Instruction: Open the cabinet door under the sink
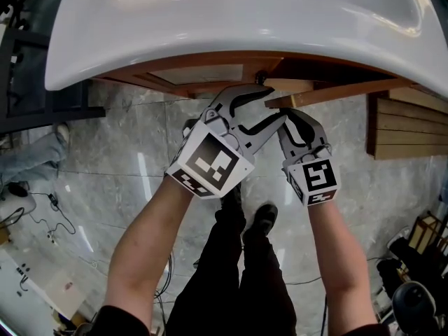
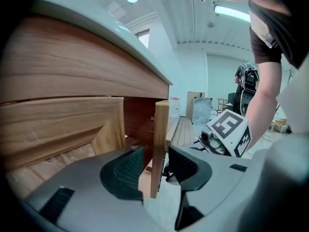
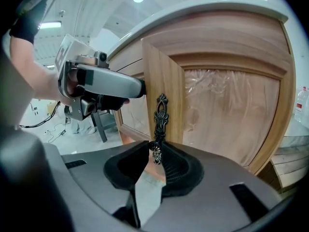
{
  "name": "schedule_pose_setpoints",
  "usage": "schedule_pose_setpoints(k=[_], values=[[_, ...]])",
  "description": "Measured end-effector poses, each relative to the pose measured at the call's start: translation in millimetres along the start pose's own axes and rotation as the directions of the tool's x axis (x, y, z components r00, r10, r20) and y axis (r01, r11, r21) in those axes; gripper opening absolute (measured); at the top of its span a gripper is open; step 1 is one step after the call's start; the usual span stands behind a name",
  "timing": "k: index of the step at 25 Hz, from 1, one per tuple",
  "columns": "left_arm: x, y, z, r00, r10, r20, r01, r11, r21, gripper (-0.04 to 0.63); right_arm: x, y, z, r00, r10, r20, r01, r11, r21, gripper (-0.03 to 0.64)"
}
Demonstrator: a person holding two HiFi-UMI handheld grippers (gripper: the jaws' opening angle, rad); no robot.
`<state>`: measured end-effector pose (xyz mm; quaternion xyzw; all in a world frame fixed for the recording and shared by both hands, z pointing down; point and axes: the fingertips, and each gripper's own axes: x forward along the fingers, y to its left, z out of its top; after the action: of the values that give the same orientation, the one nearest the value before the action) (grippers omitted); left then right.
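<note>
**Cabinet door ajar: the swing is best led round the hinge**

The cabinet door [image 3: 166, 81] is seen partly open under the sink [image 1: 210, 26]. In the head view its top edge runs from the free end near centre out toward 3 o'clock, where the hinge side is judged to lie. A dark ornate handle [image 3: 159, 122] is mounted close to the free edge, and its lower tip is pinched between the pads of the right gripper [image 3: 155, 159]. The free edge itself is straddled by the left gripper [image 2: 155, 166], whose pads appear pressed against the two faces of the panel. In the right gripper view this gripper is found at 9 o'clock of the handle.

The pull is best drawn along an arc about the hinge rather than straight out, so that the slim handle tip is not levered from the pads. Most of the load is better taken by the grip on the panel, with both grips moved as one. The overhanging sink rim at 12 o'clock should be cleared, and room left for the person's legs [image 1: 241, 257] at 6 o'clock.
</note>
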<state>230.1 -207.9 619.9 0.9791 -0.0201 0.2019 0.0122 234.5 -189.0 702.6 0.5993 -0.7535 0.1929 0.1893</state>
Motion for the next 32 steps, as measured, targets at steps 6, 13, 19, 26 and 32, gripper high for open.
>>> schedule_pose_setpoints(k=[6, 13, 19, 26, 32], values=[[16.7, -4.9, 5.4, 0.999, -0.049, -0.001, 0.049, 0.999, 0.002, 0.158, -1.7, 0.1, -1.3, 1.000, 0.013, 0.001, -0.013, 1.000, 0.001, 0.092], [22.5, -7.9, 7.2, 0.994, -0.105, 0.005, 0.105, 0.994, 0.018, 0.100, -1.5, -1.7, -5.7, 1.000, 0.020, 0.013, -0.020, 1.000, 0.024, 0.094], [21.9, -18.1, 8.3, 0.990, -0.140, -0.005, 0.141, 0.990, 0.011, 0.097, -8.9, -1.8, -8.1, 0.999, 0.031, 0.015, -0.031, 0.997, 0.069, 0.101], [22.5, -59.2, 14.9, 0.987, -0.162, 0.011, 0.162, 0.987, -0.006, 0.098, -45.5, -2.7, -23.9, 0.998, 0.052, 0.025, -0.054, 0.994, 0.099, 0.104], [25.7, -102.3, 16.6, 0.986, -0.165, 0.010, 0.165, 0.986, -0.028, 0.103, -84.0, -5.3, -45.1, 0.999, 0.046, 0.025, -0.049, 0.992, 0.115, 0.109]])
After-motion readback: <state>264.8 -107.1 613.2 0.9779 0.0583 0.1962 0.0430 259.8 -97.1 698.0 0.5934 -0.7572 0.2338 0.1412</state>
